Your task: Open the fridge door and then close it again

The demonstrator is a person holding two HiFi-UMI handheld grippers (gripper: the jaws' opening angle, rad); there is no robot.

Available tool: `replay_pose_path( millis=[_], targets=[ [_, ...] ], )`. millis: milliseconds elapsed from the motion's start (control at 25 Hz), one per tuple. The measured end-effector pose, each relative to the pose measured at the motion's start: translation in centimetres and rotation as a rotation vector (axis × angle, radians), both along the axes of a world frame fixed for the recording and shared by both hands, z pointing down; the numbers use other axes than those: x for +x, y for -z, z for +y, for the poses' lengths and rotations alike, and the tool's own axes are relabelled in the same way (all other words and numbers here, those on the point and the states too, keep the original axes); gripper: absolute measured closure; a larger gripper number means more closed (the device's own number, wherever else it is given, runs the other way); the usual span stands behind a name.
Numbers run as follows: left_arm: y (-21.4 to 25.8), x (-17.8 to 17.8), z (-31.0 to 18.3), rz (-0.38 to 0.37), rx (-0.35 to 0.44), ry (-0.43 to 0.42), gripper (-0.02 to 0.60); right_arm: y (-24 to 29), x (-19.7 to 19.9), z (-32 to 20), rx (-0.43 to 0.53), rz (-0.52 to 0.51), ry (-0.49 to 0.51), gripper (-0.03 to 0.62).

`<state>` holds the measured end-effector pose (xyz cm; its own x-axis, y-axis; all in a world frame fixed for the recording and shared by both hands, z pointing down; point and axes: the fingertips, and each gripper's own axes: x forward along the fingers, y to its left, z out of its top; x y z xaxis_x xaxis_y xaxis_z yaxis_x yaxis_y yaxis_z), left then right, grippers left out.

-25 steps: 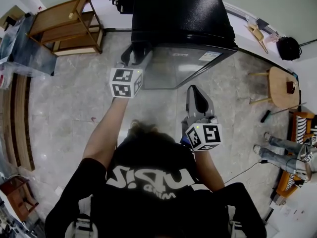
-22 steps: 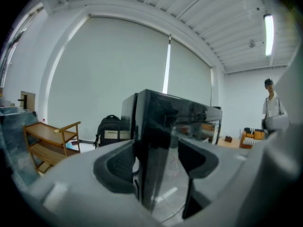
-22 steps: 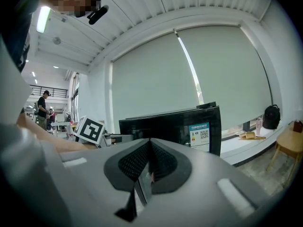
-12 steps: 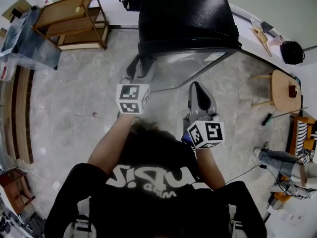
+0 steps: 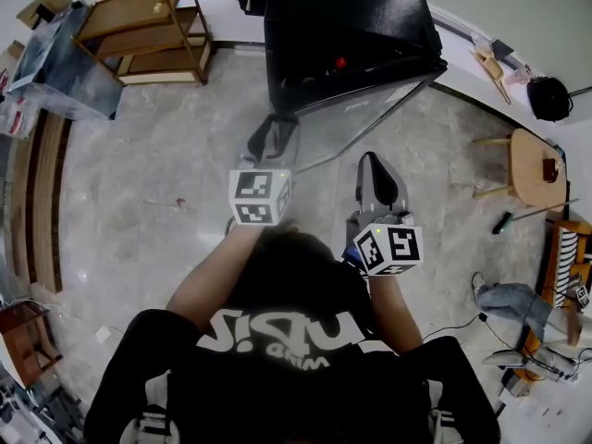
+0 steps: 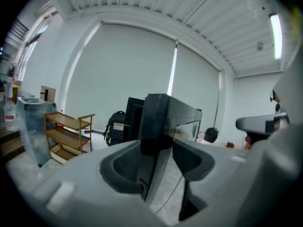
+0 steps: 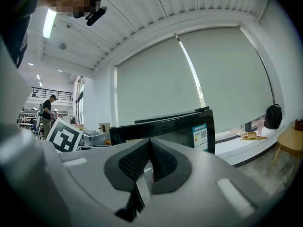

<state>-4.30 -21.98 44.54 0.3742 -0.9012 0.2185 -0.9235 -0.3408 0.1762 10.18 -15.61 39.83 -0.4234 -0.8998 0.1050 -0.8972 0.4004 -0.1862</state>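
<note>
A black fridge point(image 5: 342, 12) stands at the top of the head view, its glass door point(image 5: 365, 118) swung partly out so the dark inside shows. My left gripper point(image 5: 274, 126) is closed on the door's free edge point(image 6: 158, 117); the edge stands between its pads and fills the gap. Its jaws have just been closing on that edge. My right gripper point(image 5: 370, 165) hangs shut and empty in front of the door face point(image 7: 180, 129), a little to the right of the left one, touching nothing. Its pads point(image 7: 142, 160) meet at the tips.
A wooden shelf unit point(image 5: 148, 30) stands left of the fridge, with a dark backpack point(image 6: 113, 126) behind it. A round wooden stool point(image 5: 529, 165) and a black bag point(image 5: 546, 95) are at the right. A person's legs point(image 5: 504, 299) show at the right edge. The floor is grey tile.
The fridge door has swung further out, showing the inside. My left gripper came back toward me and to the right with the door edge. The right gripper shifted slightly right.
</note>
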Motion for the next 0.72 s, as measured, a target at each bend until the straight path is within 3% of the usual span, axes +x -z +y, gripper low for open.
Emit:
replay_pose_path(
  millis=[280,720],
  targets=[
    [0.0,2.1,5.0,0.003,-0.007,-0.027,0.397,-1.0,1.0,4.1,-0.023,0.008,0.026,0.597],
    [0.1,6.0,11.9,0.036,-0.038,-0.097,0.411,-0.9,1.8,12.3,-0.031,-0.005,-0.055,0.597]
  ],
)
